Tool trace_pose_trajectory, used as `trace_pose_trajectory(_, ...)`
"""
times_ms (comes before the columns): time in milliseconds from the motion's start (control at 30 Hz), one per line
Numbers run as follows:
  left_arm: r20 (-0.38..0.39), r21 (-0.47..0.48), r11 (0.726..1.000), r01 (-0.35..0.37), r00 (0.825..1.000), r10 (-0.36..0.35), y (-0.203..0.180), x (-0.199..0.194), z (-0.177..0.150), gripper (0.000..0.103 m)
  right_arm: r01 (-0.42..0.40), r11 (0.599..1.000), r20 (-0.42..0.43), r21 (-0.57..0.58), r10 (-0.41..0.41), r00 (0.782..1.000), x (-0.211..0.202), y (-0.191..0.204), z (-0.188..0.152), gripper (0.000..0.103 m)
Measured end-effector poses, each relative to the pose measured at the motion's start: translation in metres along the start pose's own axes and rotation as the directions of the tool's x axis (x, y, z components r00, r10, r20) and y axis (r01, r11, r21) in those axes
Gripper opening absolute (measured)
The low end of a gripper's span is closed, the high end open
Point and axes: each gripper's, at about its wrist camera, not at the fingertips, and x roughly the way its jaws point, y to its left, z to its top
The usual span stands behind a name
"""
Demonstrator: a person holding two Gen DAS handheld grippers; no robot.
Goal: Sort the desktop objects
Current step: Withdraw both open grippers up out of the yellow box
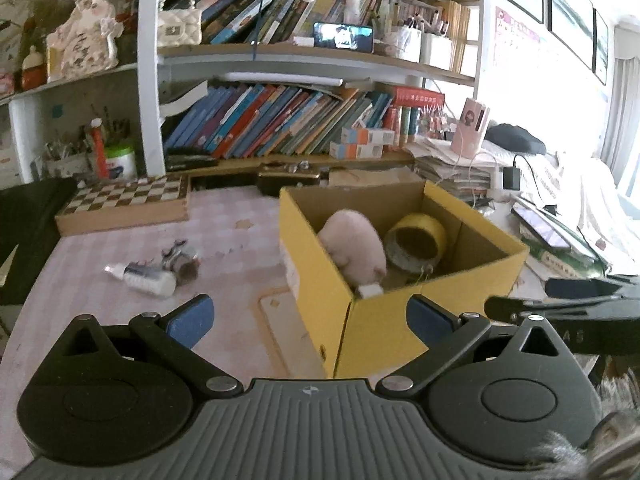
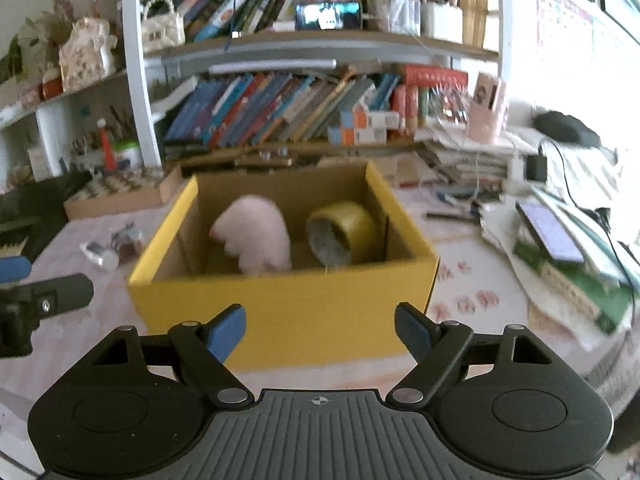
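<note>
A yellow cardboard box (image 2: pixel 280 312) stands open on the bench (image 1: pixel 232 236), holding a pink plush toy (image 2: pixel 256 232) on the left and a yellow roll (image 2: pixel 344 232) tipped on its side at the right. Left of the box, a small white bottle (image 1: pixel 148 278) lies beside a dark small item (image 1: pixel 184 264). The left hand-held gripper (image 1: pixel 308 316) and the right hand-held gripper (image 2: pixel 320 330) both gape wide, empty, near the box.

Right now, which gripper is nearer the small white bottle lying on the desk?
Left. The left gripper has the white bottle just ahead, left of its open jaws. The right gripper faces the yellow box, bottle far left.
</note>
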Motion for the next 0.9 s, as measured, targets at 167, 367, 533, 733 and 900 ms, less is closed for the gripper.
trace_pose_trajectory(167,-0.08,-0.032,0.999,-0.039,0.996,0.036,0.019,-0.01,-0.022,0.103,0.013,1.0,-0.057,0.012,-0.013,0.998,-0.015,0.025,-0.025,0.084)
trace_pose_trajectory(367,-0.095,-0.01,1.0,-0.026,0.995,0.025,0.043,-0.028,-0.034,0.103,-0.002,1.0,-0.091,0.015,0.004,0.996,-0.028,0.057,-0.042,0.084)
trace_pose_trajectory(533,-0.123,-0.001,1.0,-0.022,0.992,0.022,0.062,-0.039,-0.043,0.103,-0.018,1.0,-0.115,0.019,0.02,0.993,-0.035,0.082,-0.052,0.085)
trace_pose_trajectory(733,-0.148,0.006,1.0,-0.026,0.989,0.027,0.088,-0.049,-0.051,0.103,-0.053,0.999,-0.148,0.007,0.053,0.988,-0.037,0.113,-0.062,0.085)
trace_pose_trajectory(900,-0.149,0.008,0.999,-0.035,0.988,0.036,0.107,-0.059,-0.057,0.103,-0.07,0.998,-0.144,-0.004,0.069,0.987,-0.041,0.136,-0.067,0.085)
